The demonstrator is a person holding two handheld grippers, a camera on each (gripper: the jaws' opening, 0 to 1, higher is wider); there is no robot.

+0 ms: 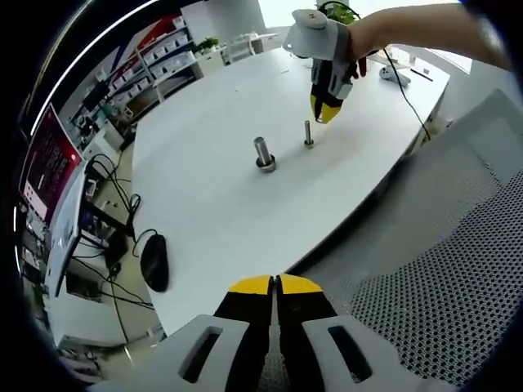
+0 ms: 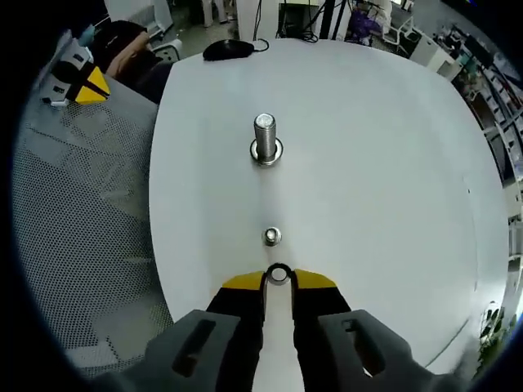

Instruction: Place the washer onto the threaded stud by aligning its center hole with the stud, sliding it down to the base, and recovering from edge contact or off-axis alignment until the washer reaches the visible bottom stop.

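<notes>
1. The right gripper [image 2: 279, 280], yellow-tipped with grey bodies, pinches a small silver metal washer [image 2: 279, 274] by its edge; the ring stands between the fingertips with its hole open to view.
2. At twelve o'clock from that washer, just beyond it on the white round table [image 2: 384, 163], stands the thin threaded steel stud [image 2: 272, 236], seen nearly end-on. Farther along the same line is a thicker steel bolt [image 2: 265, 139] with a washer already round its foot.
3. In the left gripper view, the right gripper [image 1: 325, 108] hangs at one o'clock from the thin stud [image 1: 309, 133], above it and not yet touching.
4. The left gripper [image 1: 275, 286] idles off the table's edge, jaws pressed together on nothing.
5. The step looks like approach and alignment. Next, I'd judge, the hole must be centred over the stud tip, the washer levelled, then lowered to the base.
</notes>
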